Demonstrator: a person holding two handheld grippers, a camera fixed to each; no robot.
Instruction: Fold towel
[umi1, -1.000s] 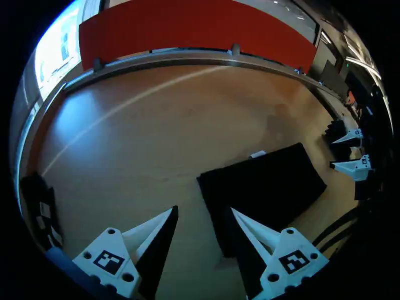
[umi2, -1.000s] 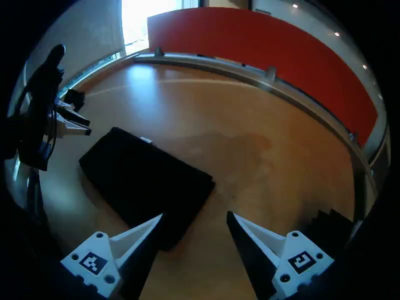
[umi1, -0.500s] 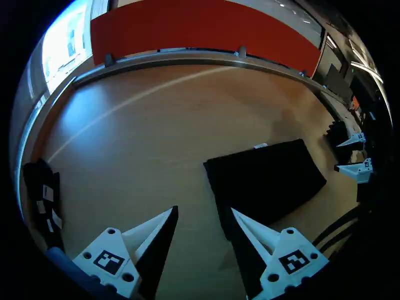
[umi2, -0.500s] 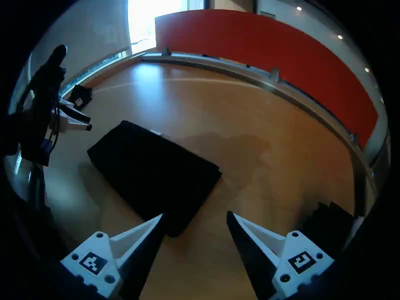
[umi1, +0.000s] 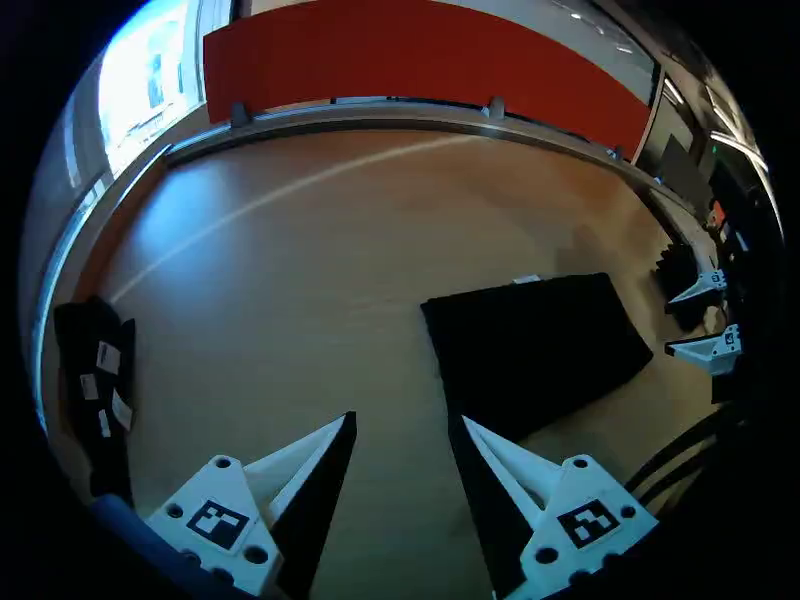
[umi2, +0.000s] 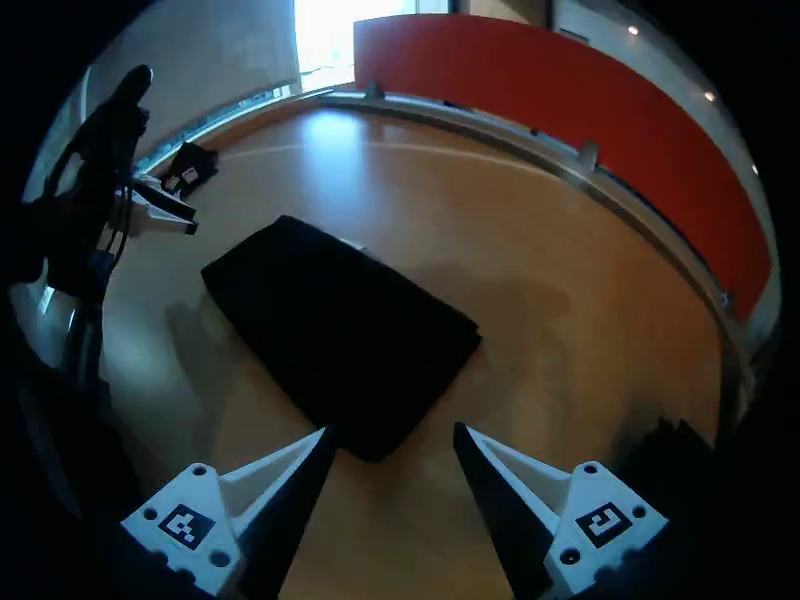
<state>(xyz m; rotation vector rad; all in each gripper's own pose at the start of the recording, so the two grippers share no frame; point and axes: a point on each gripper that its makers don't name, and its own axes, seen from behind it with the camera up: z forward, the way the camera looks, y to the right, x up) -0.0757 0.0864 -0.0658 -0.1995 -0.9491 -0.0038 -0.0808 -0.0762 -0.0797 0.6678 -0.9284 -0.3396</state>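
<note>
A black folded towel lies flat on the wooden table, with a small white tag at its far edge. My left gripper is open above the table, its right finger just short of the towel's near corner. Farther right in the left gripper view, the right gripper stands open beside the towel's end. In the right gripper view the same towel lies ahead and left of my open right gripper, whose fingers hover just off its near corner. The left gripper, held by a hand, is at the far left.
A red panel backs the table behind a metal rail. A black item with white tags lies at the table's left edge, seen too as the black item. A dark ridged object sits at lower right.
Both grippers have drawn back from the towel, which now lies farther ahead of their fingers. The towel itself has not moved on the table.
</note>
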